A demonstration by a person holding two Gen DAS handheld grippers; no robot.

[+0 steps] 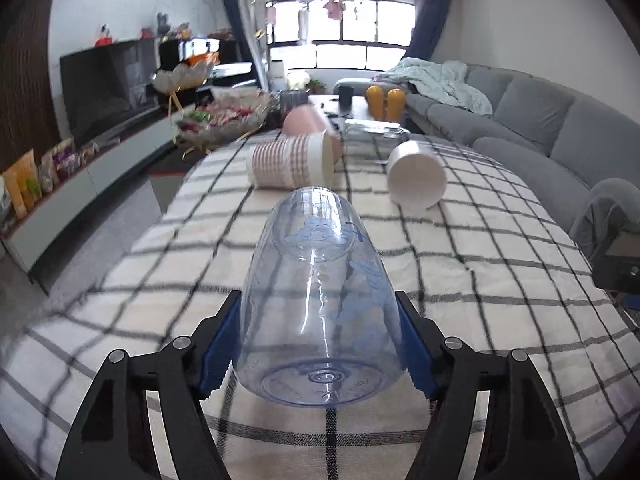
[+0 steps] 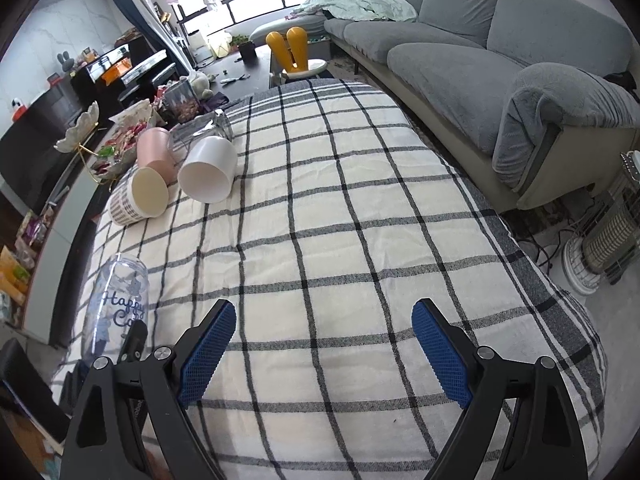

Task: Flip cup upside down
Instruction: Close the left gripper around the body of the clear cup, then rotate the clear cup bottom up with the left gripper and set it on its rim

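A clear blue-tinted plastic cup [image 1: 320, 296] with blue print lies lengthwise between my left gripper's [image 1: 320, 344] blue pads, its base toward the camera and its mouth pointing away. The left gripper is shut on it near the base, just above the checked tablecloth [image 1: 500, 280]. The same cup [image 2: 116, 300] shows at the left edge of the right wrist view, tilted, with the left gripper finger against it. My right gripper [image 2: 324, 344] is open and empty above the tablecloth [image 2: 360, 220].
Several other cups lie on their sides at the table's far end: a plaid one [image 1: 292, 160], a pink one [image 1: 306, 120], a white one [image 1: 416, 176] and a clear glass one [image 2: 204, 128]. A grey sofa [image 2: 480, 40] runs along the right. A heater [image 2: 604, 240] stands on the floor.
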